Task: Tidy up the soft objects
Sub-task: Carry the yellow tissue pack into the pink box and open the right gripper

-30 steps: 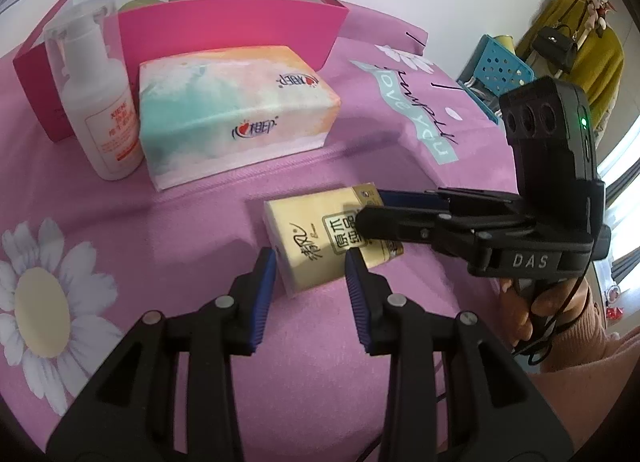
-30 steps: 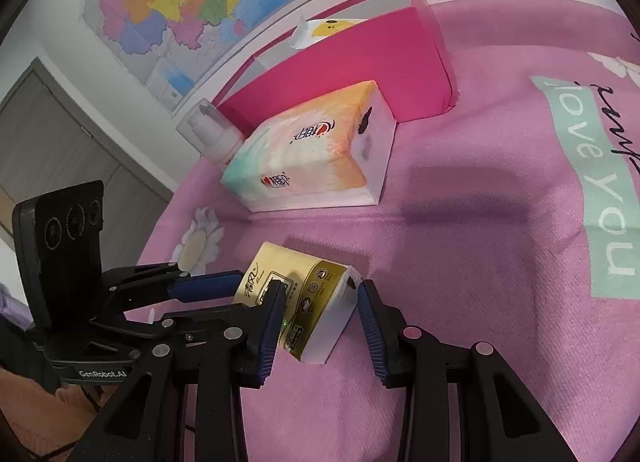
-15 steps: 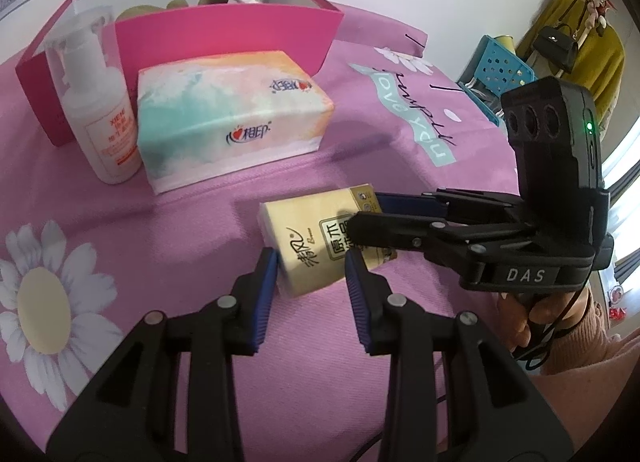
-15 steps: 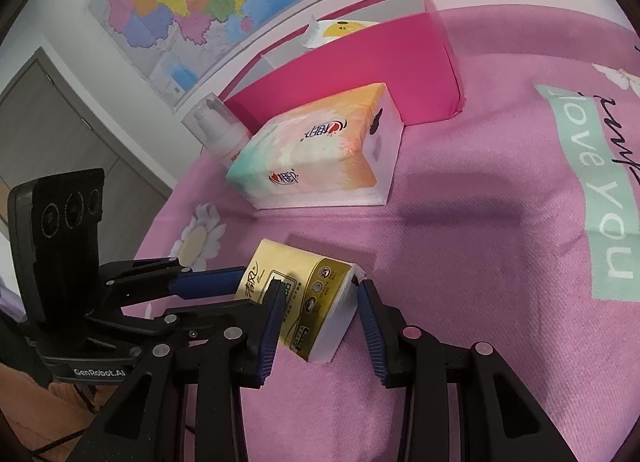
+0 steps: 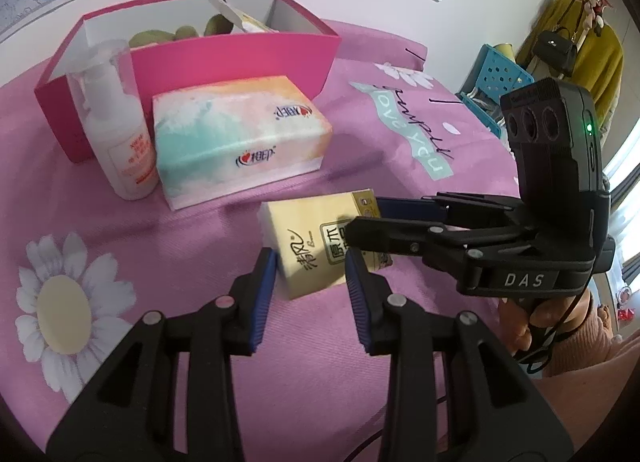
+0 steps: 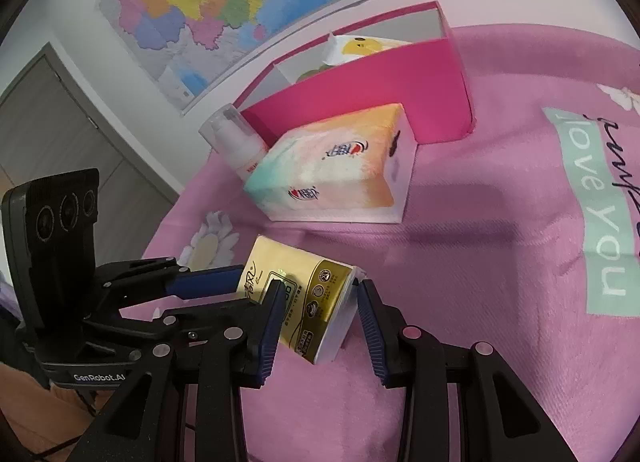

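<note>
In the left wrist view, a white pump bottle (image 5: 120, 134) stands at upper left beside a pastel tissue box (image 5: 240, 142), a pink box (image 5: 224, 50) behind them. At centre, the yellow tissue pack (image 5: 308, 246) with Chinese print lies tilted, its long axis running toward upper right. The left gripper (image 5: 310, 282) and the right gripper (image 6: 316, 302), marked "DAS", each clamp it. "Love you" shows on the pink cloth (image 5: 400, 130).
</note>
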{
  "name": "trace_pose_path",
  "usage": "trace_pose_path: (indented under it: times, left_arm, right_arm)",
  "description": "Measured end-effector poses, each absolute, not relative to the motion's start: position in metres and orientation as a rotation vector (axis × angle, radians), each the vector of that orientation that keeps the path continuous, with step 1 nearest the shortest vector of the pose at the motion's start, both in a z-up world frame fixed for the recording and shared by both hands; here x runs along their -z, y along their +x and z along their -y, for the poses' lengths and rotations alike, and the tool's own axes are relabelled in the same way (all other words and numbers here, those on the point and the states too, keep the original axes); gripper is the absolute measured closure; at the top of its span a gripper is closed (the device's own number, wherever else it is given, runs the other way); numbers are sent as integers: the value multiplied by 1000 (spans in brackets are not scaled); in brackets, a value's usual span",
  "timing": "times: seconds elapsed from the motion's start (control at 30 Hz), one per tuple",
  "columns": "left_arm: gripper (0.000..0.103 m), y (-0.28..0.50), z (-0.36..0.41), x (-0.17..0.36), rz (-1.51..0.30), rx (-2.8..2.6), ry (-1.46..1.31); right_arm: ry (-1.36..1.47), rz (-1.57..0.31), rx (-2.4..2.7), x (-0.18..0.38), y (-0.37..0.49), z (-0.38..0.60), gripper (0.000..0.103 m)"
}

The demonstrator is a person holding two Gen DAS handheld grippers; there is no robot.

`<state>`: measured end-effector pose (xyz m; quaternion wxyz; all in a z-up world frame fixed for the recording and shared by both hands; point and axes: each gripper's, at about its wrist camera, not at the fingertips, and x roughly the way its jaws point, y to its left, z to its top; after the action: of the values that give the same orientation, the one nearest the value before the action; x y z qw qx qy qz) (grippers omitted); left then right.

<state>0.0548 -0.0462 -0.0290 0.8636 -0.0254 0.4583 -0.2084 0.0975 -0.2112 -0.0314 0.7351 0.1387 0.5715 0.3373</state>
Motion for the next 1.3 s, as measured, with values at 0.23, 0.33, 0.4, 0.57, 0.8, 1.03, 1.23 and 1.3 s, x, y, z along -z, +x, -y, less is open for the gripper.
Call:
trace_pose_path:
  times: [0.23, 0.33, 0.4, 0.57, 0.8, 1.03, 1.23, 1.3]
  left_arm:
    - [66, 52, 44, 25, -942, 433, -54]
    - [66, 50, 44, 23, -934, 434, -55]
    - [66, 49, 43, 22, -929, 435, -54]
    - [66, 47, 42, 19, -916, 436, -56]
    - [66, 44, 39, 14, -900, 432, -56]
    - [66, 46, 39, 10, -888, 427, -54]
    - [66, 49, 39, 6, -879, 424, -49]
    - [66, 49, 38, 5, -875, 424, -49]
  right_arm:
    - [301, -1242, -751, 26, 98, 210, 64]
    - [299, -1235, -753, 25, 99, 209, 64]
    - [296, -1231, -754, 24, 99, 210, 64]
    - [295, -1222, -757, 20, 100, 210, 64]
    - [289, -1197, -765, 12, 104, 209, 64]
    - [285, -1181, -769, 7, 107, 207, 64]
    - [283, -1171, -771, 4, 110, 205, 64]
    - [280, -1167, -771, 3, 111, 204, 64]
